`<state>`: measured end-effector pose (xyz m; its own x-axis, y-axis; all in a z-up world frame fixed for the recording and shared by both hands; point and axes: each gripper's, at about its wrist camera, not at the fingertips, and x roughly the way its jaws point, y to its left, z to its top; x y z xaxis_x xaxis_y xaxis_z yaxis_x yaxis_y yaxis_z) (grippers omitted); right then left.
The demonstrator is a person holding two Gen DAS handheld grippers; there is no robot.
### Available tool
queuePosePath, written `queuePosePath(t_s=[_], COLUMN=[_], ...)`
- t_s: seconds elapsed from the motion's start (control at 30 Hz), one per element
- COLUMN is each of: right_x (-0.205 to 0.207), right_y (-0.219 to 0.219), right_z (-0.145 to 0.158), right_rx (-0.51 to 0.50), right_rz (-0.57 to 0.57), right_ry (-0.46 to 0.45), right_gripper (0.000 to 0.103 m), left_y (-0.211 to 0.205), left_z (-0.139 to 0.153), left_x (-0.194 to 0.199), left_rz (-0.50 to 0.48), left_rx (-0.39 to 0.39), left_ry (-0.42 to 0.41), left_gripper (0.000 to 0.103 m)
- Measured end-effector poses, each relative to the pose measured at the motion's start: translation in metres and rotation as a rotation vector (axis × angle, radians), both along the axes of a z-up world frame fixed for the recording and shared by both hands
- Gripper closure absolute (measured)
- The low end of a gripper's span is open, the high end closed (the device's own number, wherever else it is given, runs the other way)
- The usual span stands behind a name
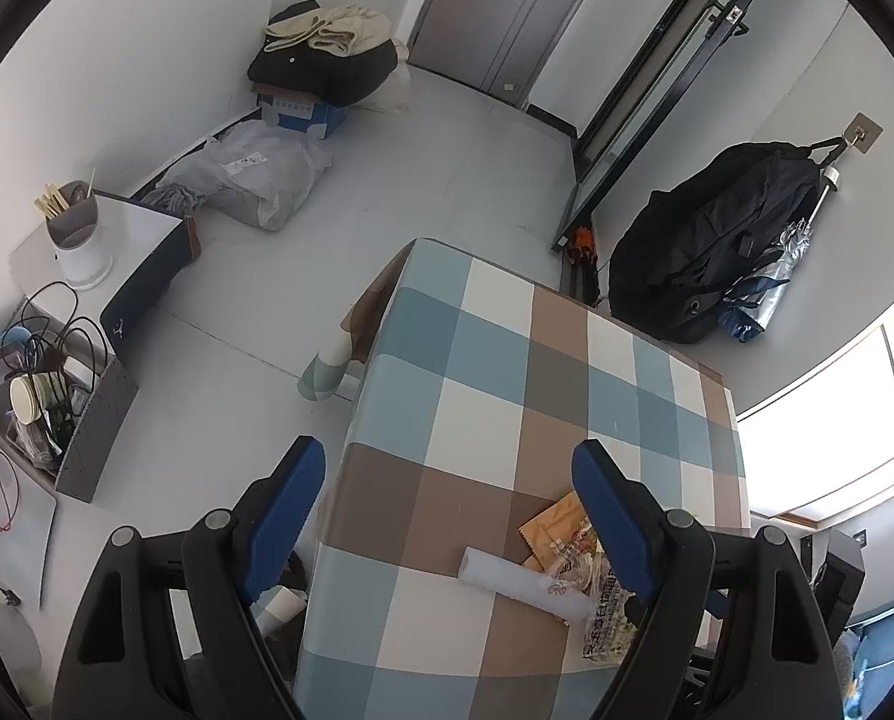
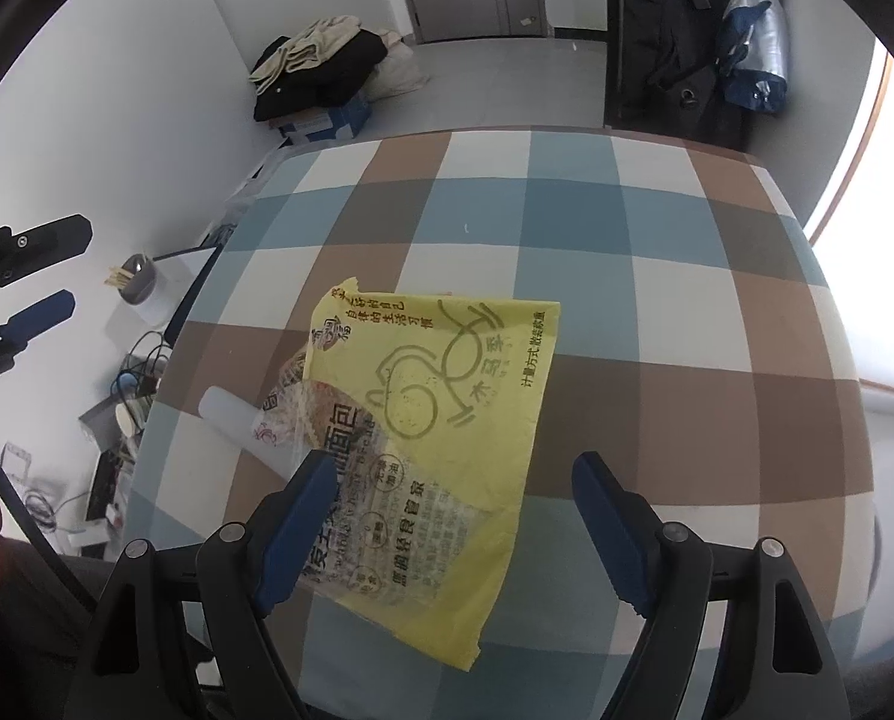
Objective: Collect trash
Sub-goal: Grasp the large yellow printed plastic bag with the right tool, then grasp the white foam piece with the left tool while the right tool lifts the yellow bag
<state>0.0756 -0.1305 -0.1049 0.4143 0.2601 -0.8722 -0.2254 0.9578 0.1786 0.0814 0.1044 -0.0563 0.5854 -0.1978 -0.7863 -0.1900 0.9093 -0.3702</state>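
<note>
A yellow printed plastic bag (image 2: 447,420) lies flat on the checked tablecloth (image 2: 627,276). A clear printed wrapper (image 2: 351,480) overlaps its left side, and a white paper roll (image 2: 231,420) lies beside that. My right gripper (image 2: 453,474) hovers open above the bag's near part with nothing between its blue pads. In the left wrist view the roll (image 1: 519,582), the clear wrapper (image 1: 597,588) and an orange-brown packet (image 1: 552,525) sit by the right finger. My left gripper (image 1: 447,468) is open over the table's left edge (image 1: 351,420), holding nothing.
Left of the table stand a white holder with chopsticks (image 1: 78,240), a grey bin of cups and cables (image 1: 57,408) and a white box (image 1: 141,252). Clothes are piled on a box (image 1: 327,66) by the far wall. A black bag (image 1: 717,240) hangs at the right.
</note>
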Motion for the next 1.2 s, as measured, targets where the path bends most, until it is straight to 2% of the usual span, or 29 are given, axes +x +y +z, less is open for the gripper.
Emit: queuePosePath(t_s=[0.07, 0.17, 0.23, 0.3, 0.53, 0.7, 1.03, 1.2], right_x=[0.0, 0.001, 0.001, 0.001, -0.002, -0.005, -0.018, -0.024], right_y=[-0.001, -0.003, -0.004, -0.006, -0.014, -0.023, -0.046, -0.064], right_z=[0.0, 0.0, -0.003, -0.004, 0.003, 0.009, 0.038, 0.051], right_rx=[0.005, 0.013, 0.005, 0.016, 0.044, 0.097, 0.223, 0.28], right_rz=[0.0, -0.006, -0.004, -0.005, -0.004, -0.017, -0.035, -0.061], right_ry=[-0.007, -0.008, 0.001, 0.009, -0.018, -0.024, -0.098, -0.136], right_gripper=[0.028, 0.042, 0.055, 0.06, 0.092, 0.098, 0.1, 0.101], left_y=[0.0, -0.002, -0.003, -0.004, -0.004, -0.006, -0.021, -0.032], left_z=[-0.001, -0.003, -0.004, -0.005, -0.015, -0.016, -0.022, -0.022], left_x=[0.001, 0.002, 0.002, 0.002, 0.006, 0.004, 0.001, -0.005], left_rz=[-0.002, -0.007, -0.012, -0.014, -0.01, -0.011, -0.062, -0.11], left_rx=[-0.01, -0.009, -0.004, 0.003, -0.018, -0.009, 0.036, 0.034], left_ry=[0.007, 0.017, 0.018, 0.021, 0.05, 0.047, 0.055, 0.047], left_gripper=[0.021, 0.021, 0.021, 0.021, 0.021, 0.021, 0.021, 0.021])
